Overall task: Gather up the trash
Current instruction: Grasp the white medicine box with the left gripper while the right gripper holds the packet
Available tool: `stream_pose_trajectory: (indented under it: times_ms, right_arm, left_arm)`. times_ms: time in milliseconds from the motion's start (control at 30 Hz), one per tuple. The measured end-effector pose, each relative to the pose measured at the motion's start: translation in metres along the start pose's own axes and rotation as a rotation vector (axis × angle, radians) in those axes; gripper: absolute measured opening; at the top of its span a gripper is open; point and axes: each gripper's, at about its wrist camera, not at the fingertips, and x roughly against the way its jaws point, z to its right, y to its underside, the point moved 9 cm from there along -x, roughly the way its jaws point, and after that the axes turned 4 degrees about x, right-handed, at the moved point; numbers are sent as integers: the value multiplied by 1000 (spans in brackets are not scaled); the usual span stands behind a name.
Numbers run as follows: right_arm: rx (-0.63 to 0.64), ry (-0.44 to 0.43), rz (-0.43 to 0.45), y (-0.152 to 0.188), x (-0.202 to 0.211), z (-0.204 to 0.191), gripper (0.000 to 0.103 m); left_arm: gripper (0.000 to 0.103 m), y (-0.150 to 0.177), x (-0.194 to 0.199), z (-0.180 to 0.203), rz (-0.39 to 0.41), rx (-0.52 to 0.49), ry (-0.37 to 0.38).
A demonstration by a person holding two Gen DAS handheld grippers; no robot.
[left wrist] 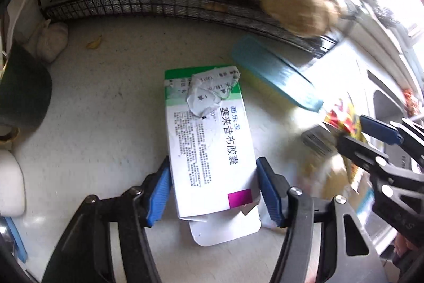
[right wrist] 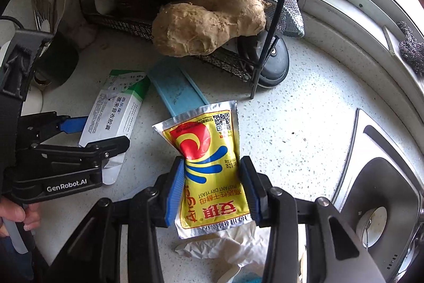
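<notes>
**Inspector:** Report the left side.

**Operator:** My left gripper [left wrist: 213, 190] points steeply down at the speckled counter [left wrist: 106, 123]. The white and green medicine box [left wrist: 209, 145] lies flat between my blue pads [left wrist: 159, 192], its torn end away from me and its open flap near my wrist. The left pad meets the box edge; the right pad sits just beside the other edge. The jaws stand partly apart around the box, and I cannot confirm a firm clamp.

**Inspector:** And the right?

**Operator:** My right gripper [right wrist: 214, 184] is clamped on the yellow yeast sachet [right wrist: 212, 166]; both pads pinch its waist and the foil creases inward there. A crumpled white tissue [right wrist: 233, 246] lies under the sachet's near end.

**Inspector:** Surroundings?

**Operator:** Beyond both grippers lies a blue strip [right wrist: 177, 86]; further ahead stands a black wire basket [right wrist: 185, 25] holding a ginger root [right wrist: 209, 23]. To my right is a steel sink [right wrist: 381, 192].
</notes>
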Motion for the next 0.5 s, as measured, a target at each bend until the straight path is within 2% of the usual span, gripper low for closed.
stream_pose_trajectory:
  times_ms: [267,500]
  right_arm:
    - [9,-24,37,36,26,-4,40]
    - [7,-45,114,68,72,1,39]
  left_arm:
    - [59,56,63,22,86,26,-9]
    - [59,94,107,47,139,-22,-40]
